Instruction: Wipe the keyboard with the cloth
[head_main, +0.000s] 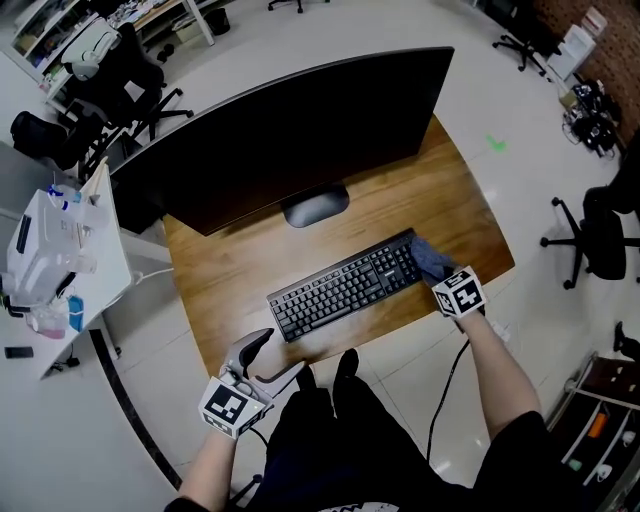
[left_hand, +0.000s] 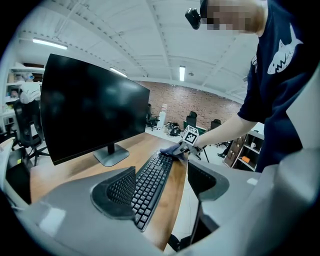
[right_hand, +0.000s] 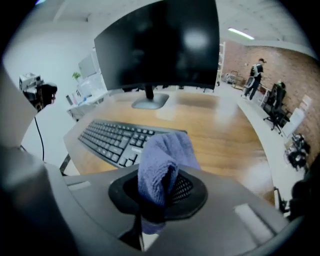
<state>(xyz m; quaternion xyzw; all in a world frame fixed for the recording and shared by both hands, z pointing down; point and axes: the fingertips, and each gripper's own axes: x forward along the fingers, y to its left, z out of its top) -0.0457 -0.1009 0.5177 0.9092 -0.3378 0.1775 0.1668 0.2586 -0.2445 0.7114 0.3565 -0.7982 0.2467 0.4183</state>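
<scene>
A black computer keyboard (head_main: 345, 285) lay on a brown wooden desk (head_main: 230, 270) in front of a dark flat monitor (head_main: 290, 130). The right gripper (head_main: 443, 278) had its jaws clamped on a bunched blue-purple terry cloth (right_hand: 160, 167) — the cloth rested on the keyboard's right end. The left gripper (left_hand: 160, 186) — jaws spread wide with nothing between them — hovered by the desk's near edge, apart from the keyboard.

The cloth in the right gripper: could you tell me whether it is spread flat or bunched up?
Bunched up: the right gripper clamps the cloth into a folded wad.
</scene>
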